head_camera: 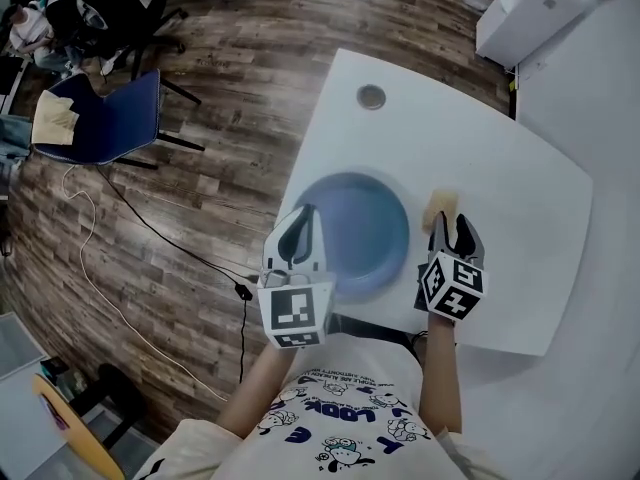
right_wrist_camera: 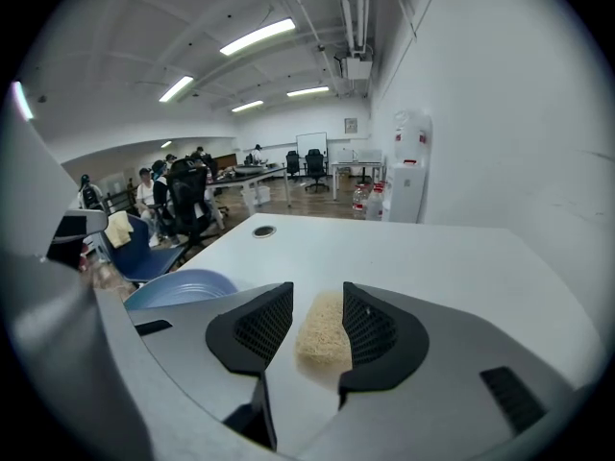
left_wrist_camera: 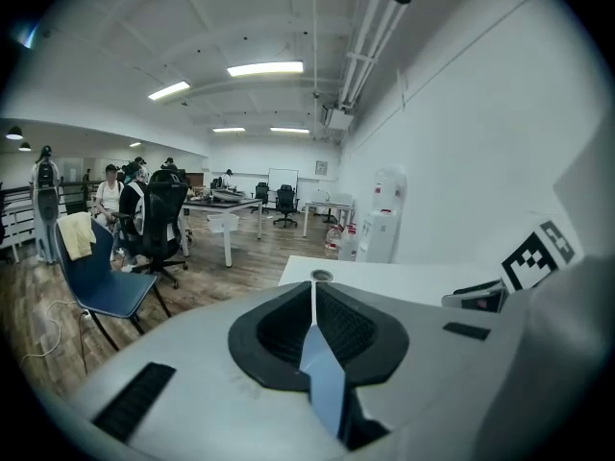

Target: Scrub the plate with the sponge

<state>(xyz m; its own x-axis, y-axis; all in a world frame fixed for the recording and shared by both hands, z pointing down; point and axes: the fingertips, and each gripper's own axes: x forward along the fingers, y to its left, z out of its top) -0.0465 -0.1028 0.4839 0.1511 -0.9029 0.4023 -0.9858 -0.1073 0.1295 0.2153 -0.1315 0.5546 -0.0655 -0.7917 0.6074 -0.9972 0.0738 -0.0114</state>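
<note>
Sponge [head_camera: 441,208] is lying flat on the white counter [head_camera: 520,178], just to the right of the blue plate [head_camera: 365,230], with a little gap between the two. The right gripper [head_camera: 451,225] is pointed straight at it with the jaws spread apart. In the right gripper view the sponge sits right in the gap between them, but the pads aren't squeezing it. From the head view it looks to be mostly just past the tips. The plate sits flat on the counter near its left edge. The left gripper [head_camera: 305,216] is at the plate's left rim, jaws clenched on it, with a thin blue sliver of rim pinched between the pads. There's a round grommet hole [head_camera: 371,96] further back on the counter, well apart from all that.
</note>
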